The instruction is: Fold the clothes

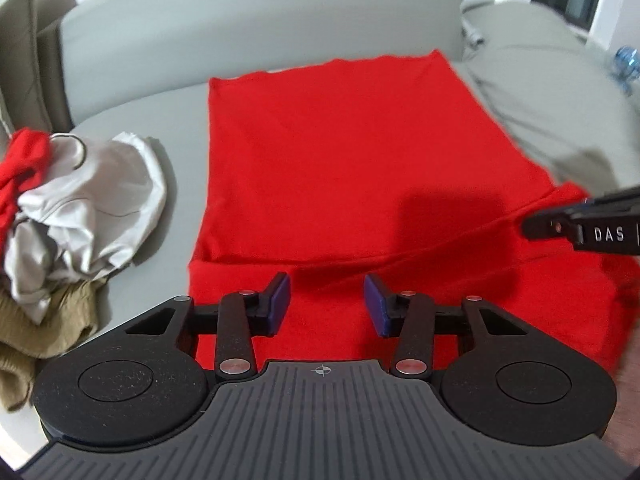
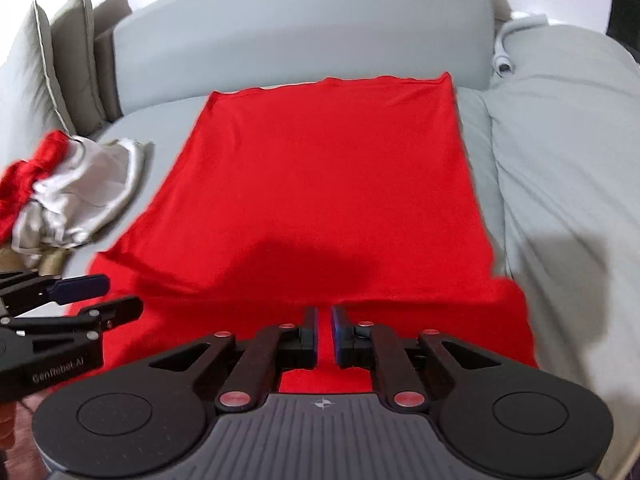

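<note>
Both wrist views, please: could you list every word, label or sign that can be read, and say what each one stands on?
"DAS" on the black body of the right gripper, cut off at the edge of the left wrist view.
"GenRobot.AI" on the side of the left gripper, a little blurred, in the right wrist view.
No print shows on the red garment.

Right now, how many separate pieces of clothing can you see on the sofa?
4: a red garment spread flat mid-seat, and a pile at the left with a white garment, a red one and an olive one. More may be hidden underneath.
</note>
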